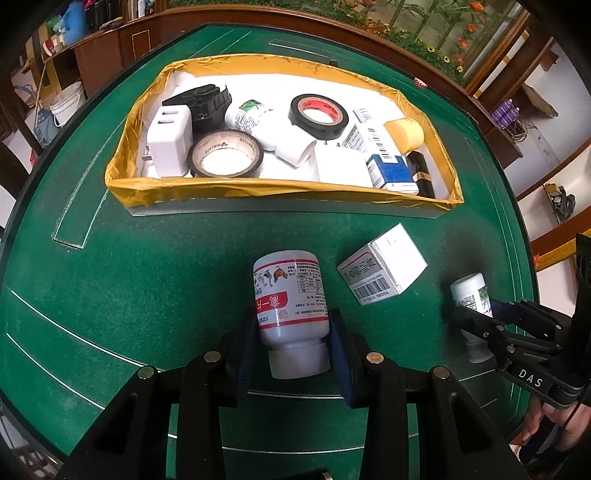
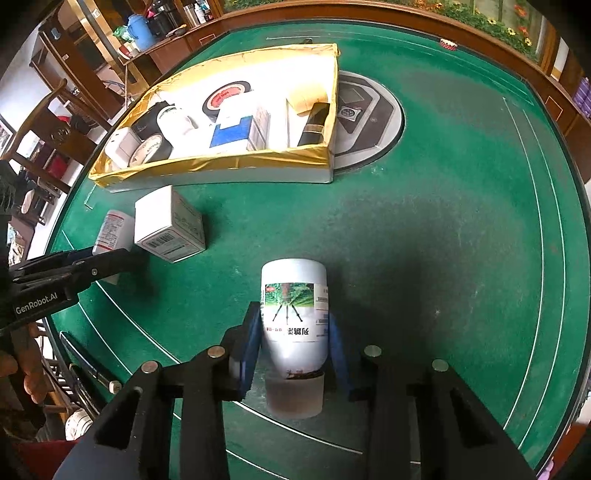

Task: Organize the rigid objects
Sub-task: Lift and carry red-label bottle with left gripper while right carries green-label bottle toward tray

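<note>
My left gripper (image 1: 293,332) is shut on a white bottle with a red label (image 1: 290,295), held cap toward the camera just above the green table; it also shows in the right wrist view (image 2: 112,230). My right gripper (image 2: 293,339) is shut on a white bottle with a green picture label (image 2: 293,314), also seen in the left wrist view (image 1: 471,295). A white carton with a barcode (image 1: 382,266) lies on the table between the two bottles, also visible in the right wrist view (image 2: 168,227). The yellow-taped tray (image 1: 155,188) lies beyond.
The tray (image 2: 207,164) holds tape rolls (image 1: 225,153), a white charger (image 1: 170,142), a white bottle (image 1: 247,116), boxes (image 1: 391,171) and a black tube (image 1: 421,173). A round inset panel (image 2: 369,114) lies right of the tray. A wooden rim (image 1: 258,16) bounds the table.
</note>
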The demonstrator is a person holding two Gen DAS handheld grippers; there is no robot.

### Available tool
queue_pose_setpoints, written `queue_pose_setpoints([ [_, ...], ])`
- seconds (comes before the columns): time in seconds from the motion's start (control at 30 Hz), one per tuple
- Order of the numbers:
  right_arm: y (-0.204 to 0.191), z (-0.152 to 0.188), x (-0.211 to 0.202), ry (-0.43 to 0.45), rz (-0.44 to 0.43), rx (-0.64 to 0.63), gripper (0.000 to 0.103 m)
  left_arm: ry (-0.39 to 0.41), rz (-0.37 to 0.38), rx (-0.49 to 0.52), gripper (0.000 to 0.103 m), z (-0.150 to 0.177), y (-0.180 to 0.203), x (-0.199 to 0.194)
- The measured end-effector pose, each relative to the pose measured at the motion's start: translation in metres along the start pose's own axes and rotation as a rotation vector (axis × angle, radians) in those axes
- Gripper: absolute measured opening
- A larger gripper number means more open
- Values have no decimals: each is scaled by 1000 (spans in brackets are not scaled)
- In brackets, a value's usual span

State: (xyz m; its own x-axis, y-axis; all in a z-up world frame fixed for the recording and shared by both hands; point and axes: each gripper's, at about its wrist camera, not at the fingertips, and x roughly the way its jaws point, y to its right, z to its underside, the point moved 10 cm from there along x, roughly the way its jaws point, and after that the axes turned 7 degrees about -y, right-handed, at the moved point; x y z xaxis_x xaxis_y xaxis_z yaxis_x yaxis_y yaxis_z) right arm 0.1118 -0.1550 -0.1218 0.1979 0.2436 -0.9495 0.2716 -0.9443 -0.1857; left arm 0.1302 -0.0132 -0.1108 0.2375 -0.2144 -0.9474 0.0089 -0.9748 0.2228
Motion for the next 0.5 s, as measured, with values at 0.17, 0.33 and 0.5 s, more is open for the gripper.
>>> queue_pose_setpoints([
  [0.17,-3,-3,-7,11,-7,-5,33,12,1,1,39,-2,2,-7],
  [0.33,-7,-8,-15,28,-11,-10,33,25,4,3,39,-2,2,-14],
  [0.5,-13,-12,-22,43,-19,-18,33,32,0,9,39,-5,2,-19],
])
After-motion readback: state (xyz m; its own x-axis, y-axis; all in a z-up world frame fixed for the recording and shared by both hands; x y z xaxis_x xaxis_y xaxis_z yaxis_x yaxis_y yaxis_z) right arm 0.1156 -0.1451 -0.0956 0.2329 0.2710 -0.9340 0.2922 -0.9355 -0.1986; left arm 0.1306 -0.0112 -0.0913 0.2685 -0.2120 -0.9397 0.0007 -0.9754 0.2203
